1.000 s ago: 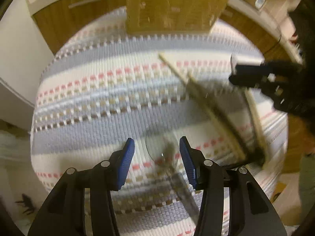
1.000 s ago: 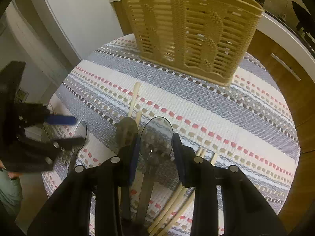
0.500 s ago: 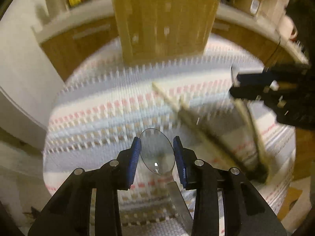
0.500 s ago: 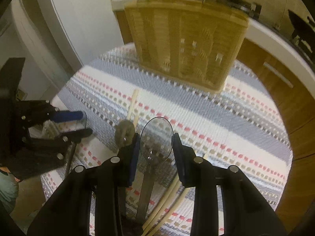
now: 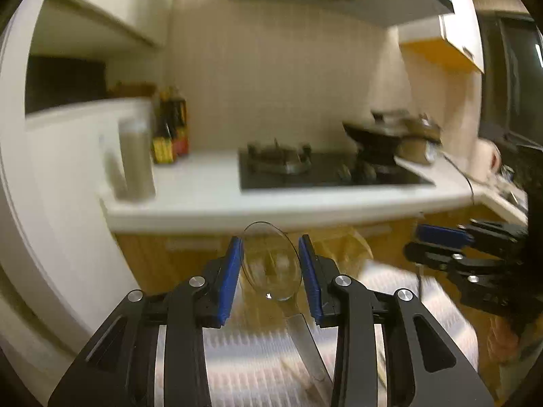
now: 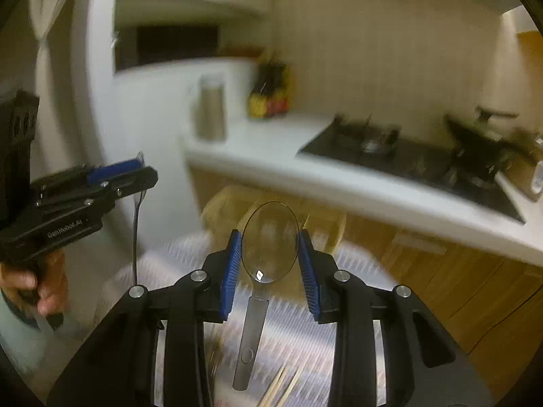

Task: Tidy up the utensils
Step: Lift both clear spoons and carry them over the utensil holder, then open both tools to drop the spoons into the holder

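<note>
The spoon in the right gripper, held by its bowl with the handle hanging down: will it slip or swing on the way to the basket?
Likely stiff: the spoon looks like polished metal. It may pivot, since the right gripper pinches only the rounded bowl edges while the handle hangs free. The glossy surface looks slippery, so move gently.

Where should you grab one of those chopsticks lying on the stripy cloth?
Probably around the middle of the chopsticks, coming straight down from above. They are thin sticks lying flat on the striped cloth, so pads closing across the shaft would hold best. Both hand-held grippers already carry clear spoons.
</note>
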`<action>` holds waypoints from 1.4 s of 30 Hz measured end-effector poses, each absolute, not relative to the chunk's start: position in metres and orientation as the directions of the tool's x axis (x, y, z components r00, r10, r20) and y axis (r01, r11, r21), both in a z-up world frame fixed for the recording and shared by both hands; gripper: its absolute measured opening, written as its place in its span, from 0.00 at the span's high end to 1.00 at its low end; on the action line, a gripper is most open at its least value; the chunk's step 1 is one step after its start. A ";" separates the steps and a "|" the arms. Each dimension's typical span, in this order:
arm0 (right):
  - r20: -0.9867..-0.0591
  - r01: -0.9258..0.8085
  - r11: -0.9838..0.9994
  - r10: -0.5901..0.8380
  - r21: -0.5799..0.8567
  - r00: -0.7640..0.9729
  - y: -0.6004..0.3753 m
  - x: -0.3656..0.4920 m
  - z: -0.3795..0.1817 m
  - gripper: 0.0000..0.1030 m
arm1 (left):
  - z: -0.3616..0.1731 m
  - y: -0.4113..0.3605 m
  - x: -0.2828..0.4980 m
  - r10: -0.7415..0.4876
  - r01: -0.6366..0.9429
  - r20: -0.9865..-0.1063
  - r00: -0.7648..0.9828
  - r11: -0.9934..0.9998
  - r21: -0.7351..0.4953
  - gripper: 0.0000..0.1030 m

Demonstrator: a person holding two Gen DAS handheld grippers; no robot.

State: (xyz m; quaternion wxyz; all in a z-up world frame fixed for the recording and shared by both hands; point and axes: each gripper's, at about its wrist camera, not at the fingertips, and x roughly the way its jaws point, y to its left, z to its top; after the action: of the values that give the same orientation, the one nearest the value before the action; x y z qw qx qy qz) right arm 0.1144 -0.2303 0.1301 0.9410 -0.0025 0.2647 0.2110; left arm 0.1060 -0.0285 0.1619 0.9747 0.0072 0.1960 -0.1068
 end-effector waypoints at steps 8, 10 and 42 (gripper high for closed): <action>-0.342 -0.243 0.964 0.266 0.108 0.901 -0.256 0.175 0.171 0.70 | 0.198 -0.021 0.169 -0.109 0.111 -0.237 0.965 0.994 -0.005 0.69; -0.317 -0.191 0.979 0.202 0.067 0.927 -0.252 0.192 0.171 0.70 | 0.198 -0.016 0.184 -0.094 0.094 -0.209 0.973 0.996 -0.013 0.68; -0.458 -0.266 0.944 0.328 0.196 0.826 -0.255 0.193 0.091 0.49 | 0.128 0.000 0.170 -0.194 0.180 -0.252 0.948 0.981 -0.075 0.59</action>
State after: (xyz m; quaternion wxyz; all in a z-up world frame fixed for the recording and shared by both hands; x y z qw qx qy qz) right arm 0.1929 -0.2555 0.0913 0.9536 0.0621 0.2503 0.1555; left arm 0.1696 -0.0001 0.1276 0.9866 -0.0256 0.1304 -0.0948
